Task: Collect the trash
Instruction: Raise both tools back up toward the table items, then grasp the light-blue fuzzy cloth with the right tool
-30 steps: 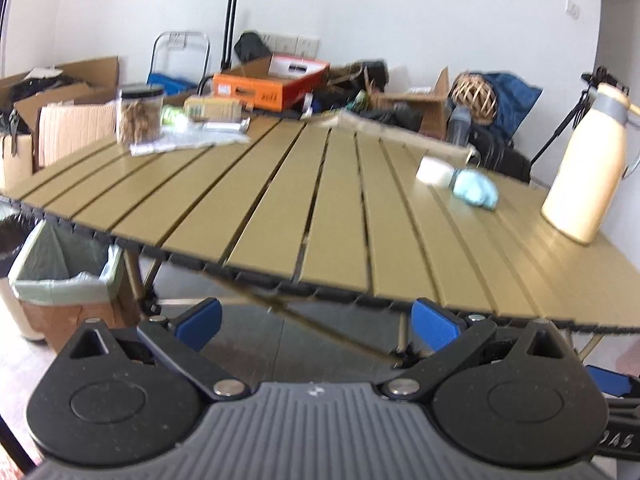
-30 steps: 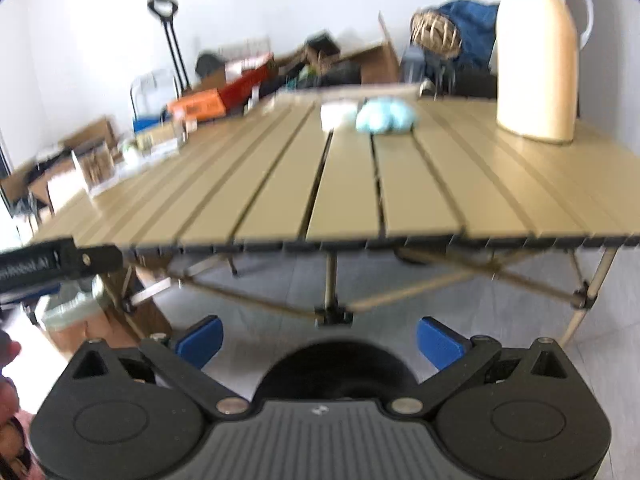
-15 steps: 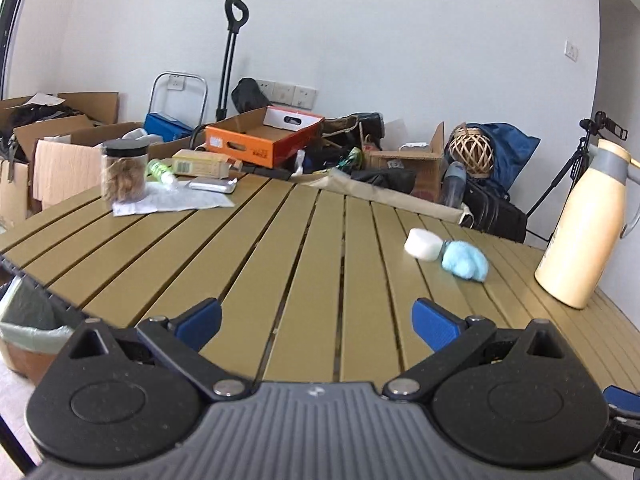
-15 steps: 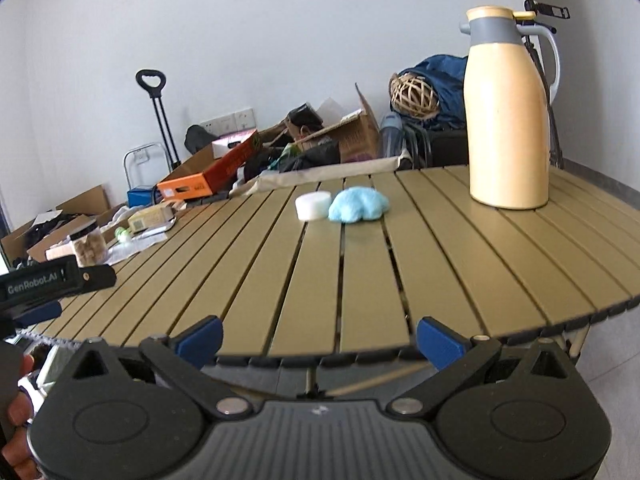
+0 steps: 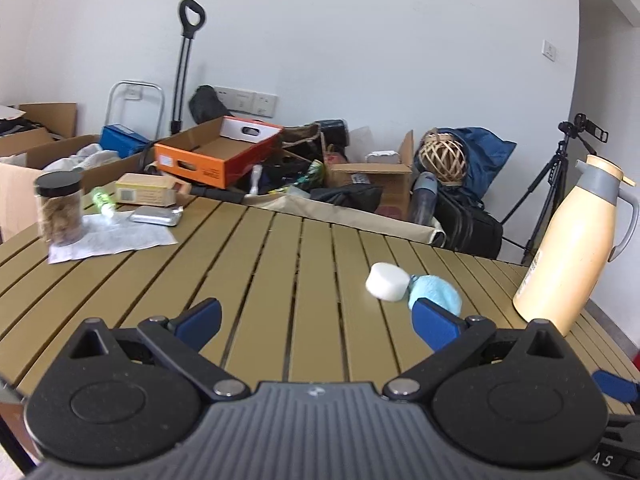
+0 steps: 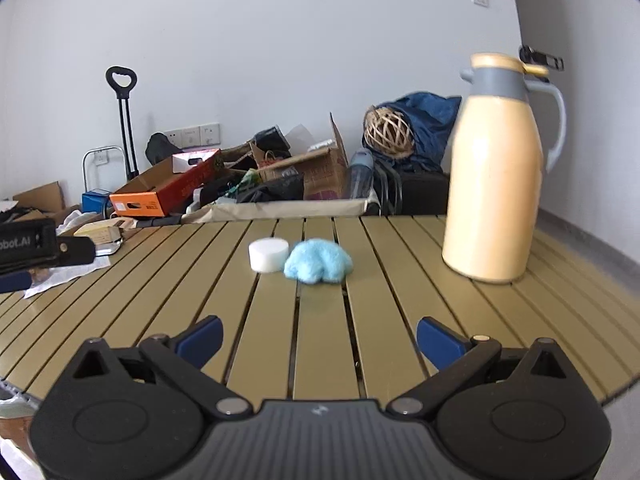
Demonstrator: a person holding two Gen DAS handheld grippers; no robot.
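A white foam puck (image 5: 387, 287) (image 6: 268, 254) and a fluffy light-blue wad (image 5: 438, 296) (image 6: 319, 261) lie touching each other on the olive slatted table (image 5: 256, 280) (image 6: 320, 344). My left gripper (image 5: 318, 320) is open over the table's near part, the blue wad just beyond its right fingertip. My right gripper (image 6: 318, 340) is also open, with both items ahead of it and slightly left of centre. Nothing sits between either pair of fingers. The left gripper's body (image 6: 36, 246) shows at the left edge of the right wrist view.
A tall cream thermos jug (image 5: 568, 248) (image 6: 498, 168) stands at the table's right. A jar of snacks (image 5: 60, 208), white paper (image 5: 108, 238), a silver pouch (image 5: 154, 216) and a green bottle (image 5: 102, 200) sit at the far left. Boxes and bags crowd the floor behind, with a tripod (image 5: 548, 188).
Both grippers have risen from below the table edge and moved forward over the tabletop. The puck and blue wad now appear closer. Both stay open.
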